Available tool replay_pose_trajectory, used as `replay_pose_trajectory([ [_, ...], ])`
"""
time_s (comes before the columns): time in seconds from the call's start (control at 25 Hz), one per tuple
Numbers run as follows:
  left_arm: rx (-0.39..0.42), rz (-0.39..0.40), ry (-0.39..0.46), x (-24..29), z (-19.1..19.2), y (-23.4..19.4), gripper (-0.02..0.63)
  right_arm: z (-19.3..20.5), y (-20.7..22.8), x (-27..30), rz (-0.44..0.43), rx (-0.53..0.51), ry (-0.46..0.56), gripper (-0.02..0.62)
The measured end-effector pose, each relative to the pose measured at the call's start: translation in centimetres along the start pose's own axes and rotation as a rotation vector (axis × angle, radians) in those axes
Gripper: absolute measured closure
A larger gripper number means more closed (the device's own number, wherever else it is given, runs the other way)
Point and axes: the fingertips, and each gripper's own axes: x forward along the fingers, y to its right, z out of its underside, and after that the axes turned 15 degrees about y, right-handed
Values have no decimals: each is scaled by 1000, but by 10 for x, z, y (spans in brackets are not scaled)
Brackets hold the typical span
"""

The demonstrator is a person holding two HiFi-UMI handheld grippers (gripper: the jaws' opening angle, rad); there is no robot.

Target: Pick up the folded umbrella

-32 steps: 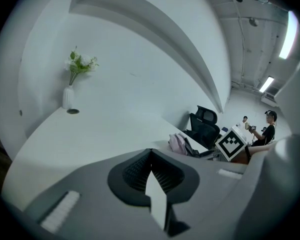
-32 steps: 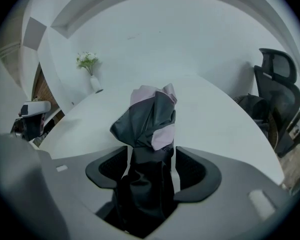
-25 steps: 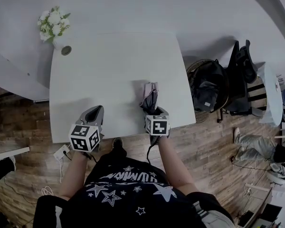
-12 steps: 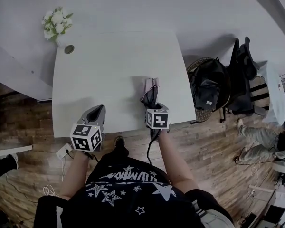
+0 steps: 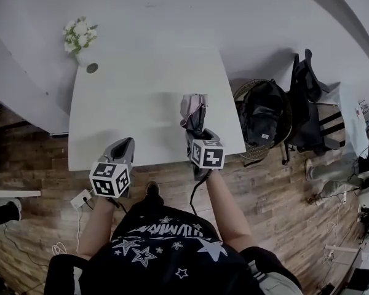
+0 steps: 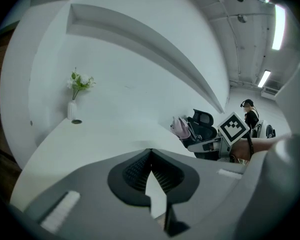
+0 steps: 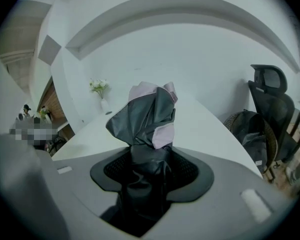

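The folded umbrella [image 5: 194, 110], dark grey with pale pink panels, is held off the white table [image 5: 141, 91] near its right front part. My right gripper [image 5: 197, 133] is shut on the umbrella's lower end; in the right gripper view the bundled cloth [image 7: 147, 116] fills the space between the pads and rises above them. My left gripper [image 5: 125, 145] hovers at the table's front left edge, shut and with nothing in it [image 6: 150, 153]. In the left gripper view the umbrella [image 6: 180, 128] shows at the right.
A small vase of white flowers [image 5: 80, 39] and a round disc [image 5: 93, 68] stand at the table's far left corner. A wicker basket with a black bag [image 5: 264, 112] and a black chair [image 5: 307, 91] stand right of the table. A power strip [image 5: 81, 196] lies on the wooden floor.
My right gripper has risen with the umbrella, which now hangs clear of the tabletop and points further up. The left gripper has shifted slightly and stays shut.
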Motion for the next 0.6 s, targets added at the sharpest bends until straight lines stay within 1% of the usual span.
replay_pose_trajectory([
  [0.24, 20, -18, 30, -33, -5, 15, 603, -17, -15, -43, -43, 5, 83, 356],
  [0.6, 35, -22, 78, -86, -1, 50, 603, -18, -33, -116, -91, -9, 164, 356],
])
